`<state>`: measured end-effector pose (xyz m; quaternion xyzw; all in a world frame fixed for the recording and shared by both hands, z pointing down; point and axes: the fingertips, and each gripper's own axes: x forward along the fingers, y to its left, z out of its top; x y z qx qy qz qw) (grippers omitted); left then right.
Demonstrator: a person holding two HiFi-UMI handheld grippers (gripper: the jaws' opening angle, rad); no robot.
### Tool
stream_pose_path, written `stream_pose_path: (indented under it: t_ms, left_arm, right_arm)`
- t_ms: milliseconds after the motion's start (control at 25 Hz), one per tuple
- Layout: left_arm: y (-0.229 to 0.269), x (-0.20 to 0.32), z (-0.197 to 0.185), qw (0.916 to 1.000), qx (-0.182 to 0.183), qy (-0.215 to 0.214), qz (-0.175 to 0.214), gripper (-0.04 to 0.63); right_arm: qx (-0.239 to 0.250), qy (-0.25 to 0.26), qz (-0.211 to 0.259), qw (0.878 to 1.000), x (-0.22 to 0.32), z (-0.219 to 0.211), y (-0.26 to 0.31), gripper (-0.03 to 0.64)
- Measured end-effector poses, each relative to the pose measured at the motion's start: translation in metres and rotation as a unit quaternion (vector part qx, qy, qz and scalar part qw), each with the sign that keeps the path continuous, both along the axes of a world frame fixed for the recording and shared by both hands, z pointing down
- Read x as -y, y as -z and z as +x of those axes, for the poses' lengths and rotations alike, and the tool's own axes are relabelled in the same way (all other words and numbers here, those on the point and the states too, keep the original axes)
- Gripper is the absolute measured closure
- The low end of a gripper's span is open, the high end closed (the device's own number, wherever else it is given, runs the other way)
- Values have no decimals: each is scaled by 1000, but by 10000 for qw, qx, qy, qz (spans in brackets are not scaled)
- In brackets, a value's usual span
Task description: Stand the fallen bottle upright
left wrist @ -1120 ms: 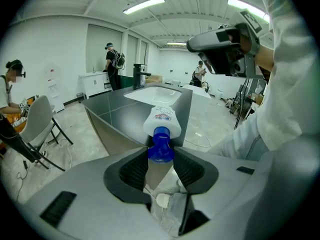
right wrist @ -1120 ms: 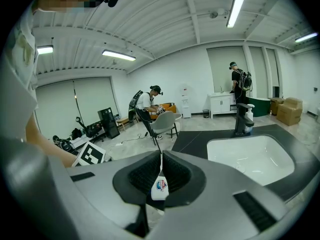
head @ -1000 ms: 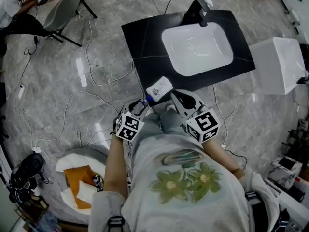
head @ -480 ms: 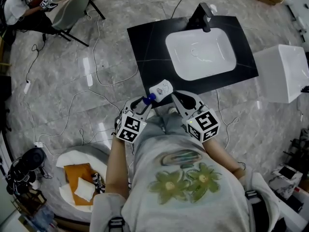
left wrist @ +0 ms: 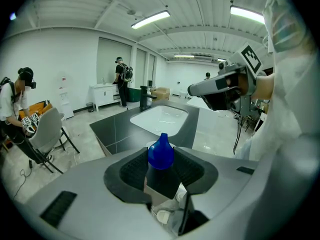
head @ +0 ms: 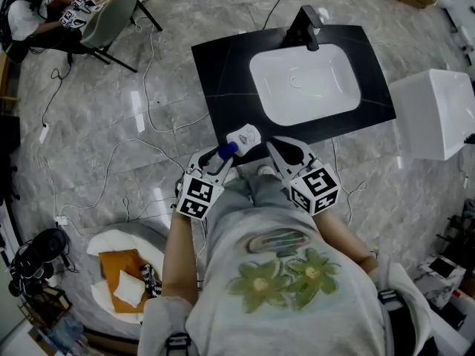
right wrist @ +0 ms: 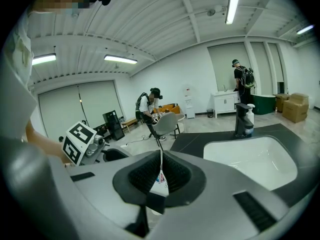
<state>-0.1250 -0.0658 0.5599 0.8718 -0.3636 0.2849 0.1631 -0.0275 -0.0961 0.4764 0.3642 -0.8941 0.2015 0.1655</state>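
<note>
Bottle is mostly hidden: the left gripper view shows only its blue cap, the right gripper view just a thin white sliver with a scrap of red-and-blue label. Whether it touches the desk cannot be told.

The left gripper has its jaws partly apart, clamped below the cap. The right gripper has its jaws almost together, pinching the white edge. From above, the bottle lies tilted over the desk's near edge, at 7 o'clock from the sink — cap toward 7 o'clock.
</note>
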Motion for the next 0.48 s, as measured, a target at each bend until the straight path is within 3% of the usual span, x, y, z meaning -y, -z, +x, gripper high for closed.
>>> stream_pose_path:
  t_ms: [480]
  left_arm:
    - [20, 11, 20, 9999, -9, 63, 100, 422]
  right_arm:
    - [87, 15, -42, 10000, 7, 19, 1, 574]
